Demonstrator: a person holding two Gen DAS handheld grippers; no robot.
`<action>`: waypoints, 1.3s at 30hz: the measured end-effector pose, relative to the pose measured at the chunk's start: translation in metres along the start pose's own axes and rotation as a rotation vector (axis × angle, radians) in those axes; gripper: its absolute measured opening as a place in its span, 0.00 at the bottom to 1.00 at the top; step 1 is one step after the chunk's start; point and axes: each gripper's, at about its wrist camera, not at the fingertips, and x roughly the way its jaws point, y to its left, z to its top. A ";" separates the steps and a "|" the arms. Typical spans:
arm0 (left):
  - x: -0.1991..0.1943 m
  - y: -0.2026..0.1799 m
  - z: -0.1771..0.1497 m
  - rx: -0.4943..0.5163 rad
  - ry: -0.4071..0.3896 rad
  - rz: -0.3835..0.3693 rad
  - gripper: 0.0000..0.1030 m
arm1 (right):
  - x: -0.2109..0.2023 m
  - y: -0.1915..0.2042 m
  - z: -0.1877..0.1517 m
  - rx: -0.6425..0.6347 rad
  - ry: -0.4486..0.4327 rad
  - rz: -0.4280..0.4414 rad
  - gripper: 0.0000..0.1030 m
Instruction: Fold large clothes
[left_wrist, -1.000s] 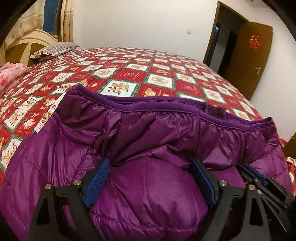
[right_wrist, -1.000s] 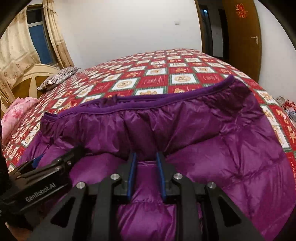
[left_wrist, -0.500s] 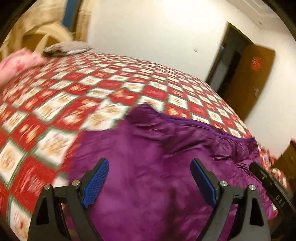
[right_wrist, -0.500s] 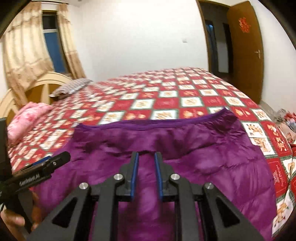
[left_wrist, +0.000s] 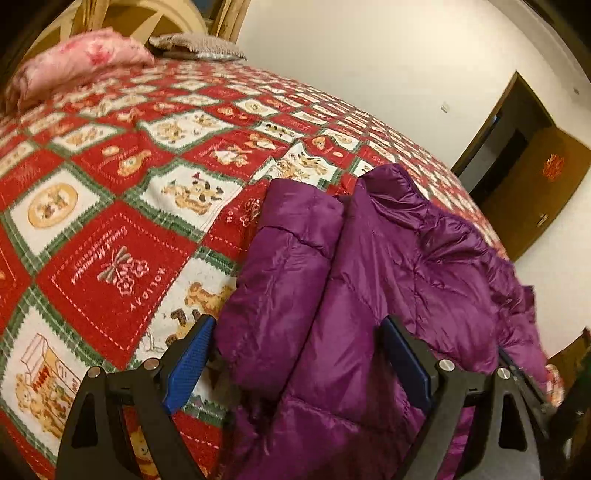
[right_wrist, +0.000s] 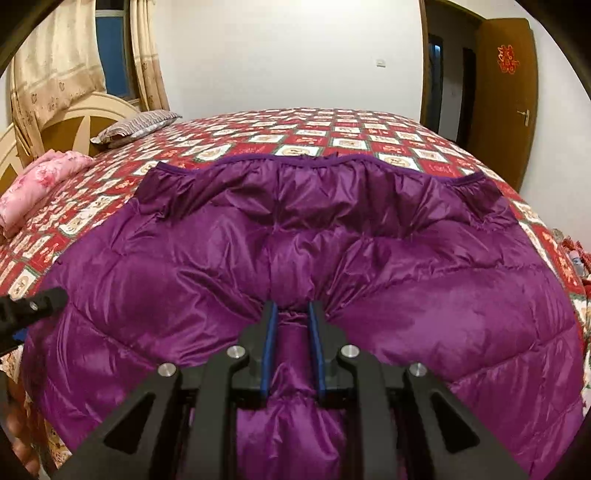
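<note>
Purple and shiny, the quilted jacket (left_wrist: 369, 277) lies on the red patchwork bedspread (left_wrist: 110, 229), near the front edge of the bed. Left wrist view first: the left gripper (left_wrist: 295, 362) hangs over the jacket's side, jaws spread wide, blue pads on either side of the puffy fabric but pressing nothing. A sleeve or side panel looks already laid over the body, its edge running up toward the collar end. A pink blanket (left_wrist: 81, 62) and a striped pillow (left_wrist: 195, 46) sit far off by the headboard.

Over to the right wrist view: the right gripper (right_wrist: 293, 325) is nearly pressed together, pinching a thick fold of the jacket (right_wrist: 295, 229) at its near edge, with creases fanning out from the bite. The gathered hem lies flat across the far side. At the left edge, the tip of the other gripper pokes in.

My read: mid-fold, one side anchored. Next, the left jaws need to drop onto the jacket's edge, close, and carry it across evenly.
</note>
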 end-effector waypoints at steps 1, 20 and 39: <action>0.002 -0.004 0.000 0.024 0.006 0.020 0.87 | 0.000 -0.002 -0.001 0.006 -0.006 0.008 0.20; -0.002 -0.029 0.002 0.040 -0.004 -0.112 0.76 | -0.003 -0.004 -0.011 0.017 -0.042 0.029 0.21; -0.070 -0.115 0.023 0.249 -0.153 -0.403 0.14 | -0.001 -0.027 -0.014 0.145 -0.036 0.149 0.20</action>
